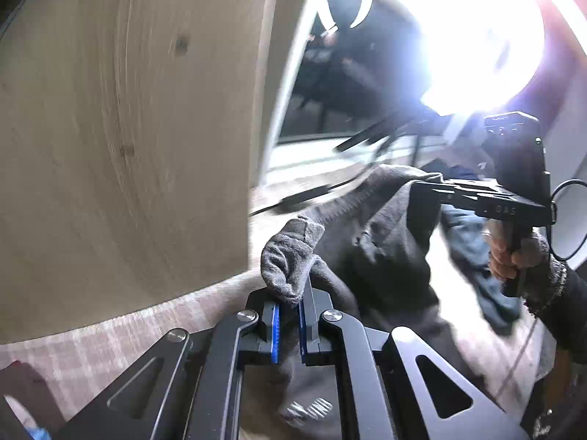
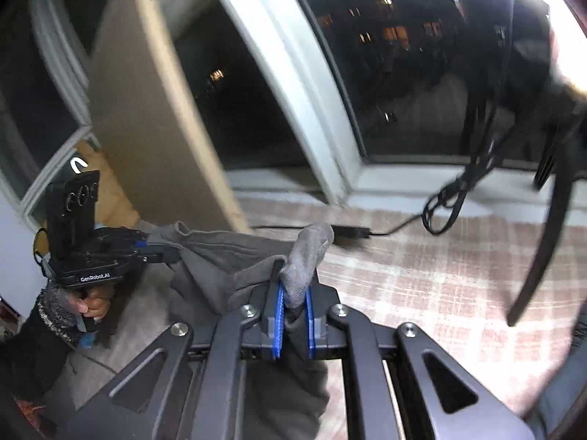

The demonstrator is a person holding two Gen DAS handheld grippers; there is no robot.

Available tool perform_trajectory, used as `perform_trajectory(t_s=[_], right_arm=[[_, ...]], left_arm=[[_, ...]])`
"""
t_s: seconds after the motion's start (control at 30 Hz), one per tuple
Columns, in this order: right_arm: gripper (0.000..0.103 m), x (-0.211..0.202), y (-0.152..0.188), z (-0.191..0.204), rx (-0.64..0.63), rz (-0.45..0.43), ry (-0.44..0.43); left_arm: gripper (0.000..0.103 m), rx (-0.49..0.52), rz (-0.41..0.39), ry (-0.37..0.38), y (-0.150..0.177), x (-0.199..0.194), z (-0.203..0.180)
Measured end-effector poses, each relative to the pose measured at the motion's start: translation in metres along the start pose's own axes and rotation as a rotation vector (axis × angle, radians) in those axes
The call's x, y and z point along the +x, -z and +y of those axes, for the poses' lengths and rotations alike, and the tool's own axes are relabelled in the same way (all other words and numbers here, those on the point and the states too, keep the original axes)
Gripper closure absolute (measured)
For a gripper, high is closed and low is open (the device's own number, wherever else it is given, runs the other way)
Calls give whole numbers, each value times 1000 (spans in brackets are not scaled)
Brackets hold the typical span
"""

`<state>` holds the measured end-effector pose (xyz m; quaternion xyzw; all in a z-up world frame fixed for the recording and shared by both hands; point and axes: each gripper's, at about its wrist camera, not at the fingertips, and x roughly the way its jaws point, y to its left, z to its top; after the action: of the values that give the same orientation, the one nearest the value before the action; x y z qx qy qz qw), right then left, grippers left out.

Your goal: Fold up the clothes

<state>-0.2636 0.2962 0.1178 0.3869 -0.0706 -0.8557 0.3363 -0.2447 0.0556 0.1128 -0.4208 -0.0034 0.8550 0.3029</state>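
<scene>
Grey garment soft matt knit cloth; left gripper matt black metal with blue ribbed pads; board pale smooth wood; plaid woven cloth beneath.

The left gripper and right gripper are both clamped on grey cloth. A hand grips each handle.

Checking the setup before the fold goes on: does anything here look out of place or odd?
Black cables trail loosely from the windowsill onto the checked cloth where folding happens; they could snag. The grey garment, pinched by both hand-held grippers, looks bunched but undamaged.
</scene>
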Motion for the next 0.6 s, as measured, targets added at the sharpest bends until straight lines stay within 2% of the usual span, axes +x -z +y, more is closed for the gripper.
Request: perform_trajectory(t_s=[0.2,0.37,0.6], right_arm=[[94,-77,23,53,-55,-41,2],[94,-127,74,98,-95,-46,35],[94,-156,173,138,-83,18,93]], left_arm=[[97,65,-27,28,27,-67,-50],[97,56,-30,62,82,-123,-74],[97,10,68,109,169,-131,-102]])
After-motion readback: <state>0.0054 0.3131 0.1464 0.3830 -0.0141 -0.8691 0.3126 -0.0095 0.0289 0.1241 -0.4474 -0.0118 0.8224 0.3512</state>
